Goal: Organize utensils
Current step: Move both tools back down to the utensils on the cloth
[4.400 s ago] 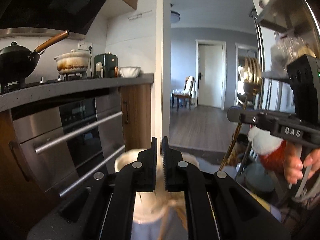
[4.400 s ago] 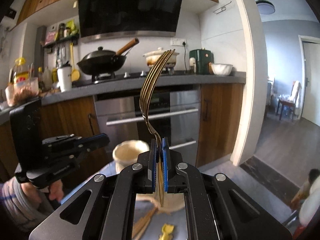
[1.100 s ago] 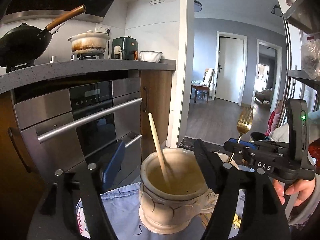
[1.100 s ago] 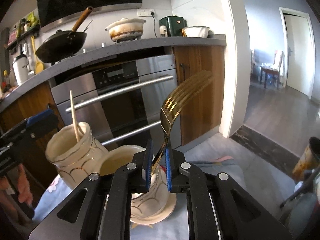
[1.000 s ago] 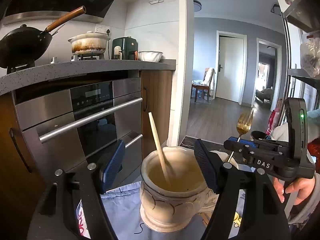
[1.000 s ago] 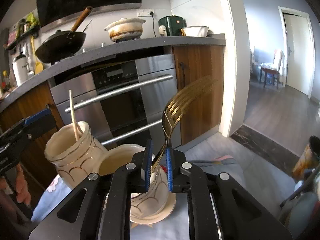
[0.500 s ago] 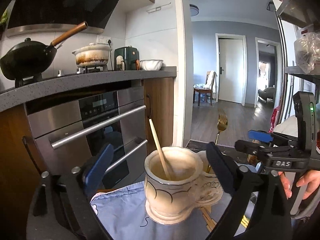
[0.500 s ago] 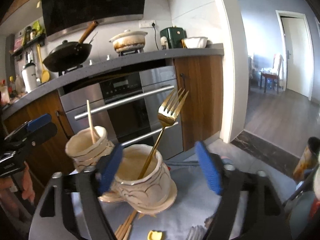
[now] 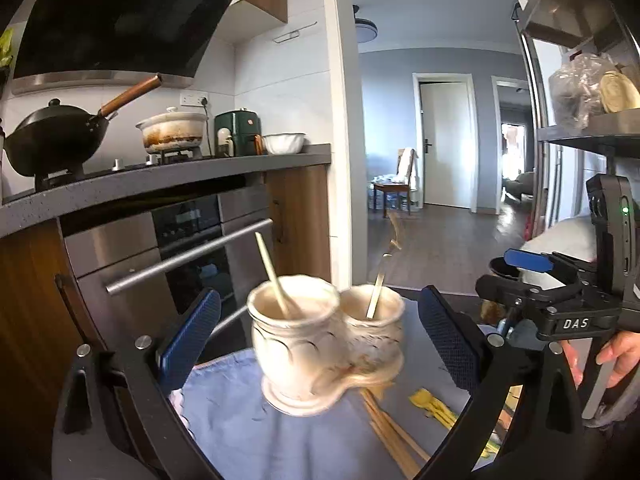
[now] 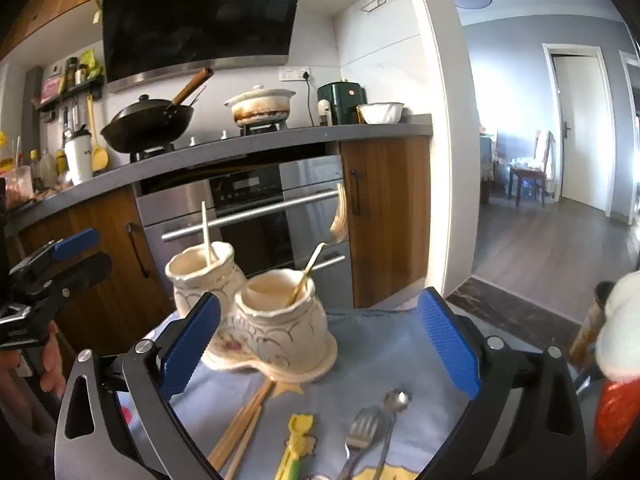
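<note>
My left gripper (image 9: 316, 336) and right gripper (image 10: 318, 338) both stood wide, nothing between the pads. The gold fork (image 10: 320, 248) leaned in the near-right cup of the ceramic holder (image 10: 280, 328); 1 chopstick (image 10: 207, 230) stood in the far-left cup. More chopsticks (image 10: 240, 428), a silver fork (image 10: 360, 432) and spoon (image 10: 394, 404) lay on the blue cloth (image 10: 384, 356).

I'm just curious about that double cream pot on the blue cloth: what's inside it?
One cup of the pot holds a gold fork, the other a pale chopstick. Both lean on the rims. The pot walls hide their lower ends and the bottoms.
</note>
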Demonstrator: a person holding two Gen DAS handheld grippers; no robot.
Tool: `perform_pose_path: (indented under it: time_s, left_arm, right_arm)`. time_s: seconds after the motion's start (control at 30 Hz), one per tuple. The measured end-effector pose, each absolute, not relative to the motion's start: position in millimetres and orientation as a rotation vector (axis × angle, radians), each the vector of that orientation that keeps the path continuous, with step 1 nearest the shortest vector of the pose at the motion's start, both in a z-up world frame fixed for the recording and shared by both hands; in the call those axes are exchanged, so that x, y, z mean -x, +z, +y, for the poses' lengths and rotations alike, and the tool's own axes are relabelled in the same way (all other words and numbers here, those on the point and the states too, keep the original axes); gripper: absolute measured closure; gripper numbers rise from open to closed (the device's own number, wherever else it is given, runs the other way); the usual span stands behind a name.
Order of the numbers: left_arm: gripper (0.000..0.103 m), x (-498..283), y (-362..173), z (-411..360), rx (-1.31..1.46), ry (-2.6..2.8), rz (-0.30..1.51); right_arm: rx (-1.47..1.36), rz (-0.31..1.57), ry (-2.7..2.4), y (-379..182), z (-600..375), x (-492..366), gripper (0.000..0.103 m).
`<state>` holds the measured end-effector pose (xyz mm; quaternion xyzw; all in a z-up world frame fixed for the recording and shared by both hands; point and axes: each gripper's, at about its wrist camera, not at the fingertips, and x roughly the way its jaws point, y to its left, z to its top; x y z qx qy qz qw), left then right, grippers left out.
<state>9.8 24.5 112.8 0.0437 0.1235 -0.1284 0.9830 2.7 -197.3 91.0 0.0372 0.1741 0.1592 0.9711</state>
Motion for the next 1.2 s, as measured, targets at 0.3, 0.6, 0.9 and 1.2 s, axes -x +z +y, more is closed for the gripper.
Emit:
perform_pose_path:
  time_s: [0.3, 0.6, 0.9, 1.2]
  left_arm:
    - [0.005, 8, 87, 12, -0.092, -0.296, 0.309]
    - [0.005, 10, 49, 3, -0.108, -0.307, 0.406]
    - [0.005, -3, 0, -10, -0.180, -0.257, 0.592]
    - [0.006, -14, -37, -9, -0.227, -0.205, 0.765]
  right_arm:
    - [-0.075, 0.378, 0.296, 71, -216, 21, 0.005]
    - [-0.063, 0.489, 0.224, 27, -240, 28, 0.005]
    - [-0.112, 0.562, 0.180, 1, -259, 25, 0.005]
    - [-0.125, 0.594, 0.195, -8, -261, 20, 0.005]
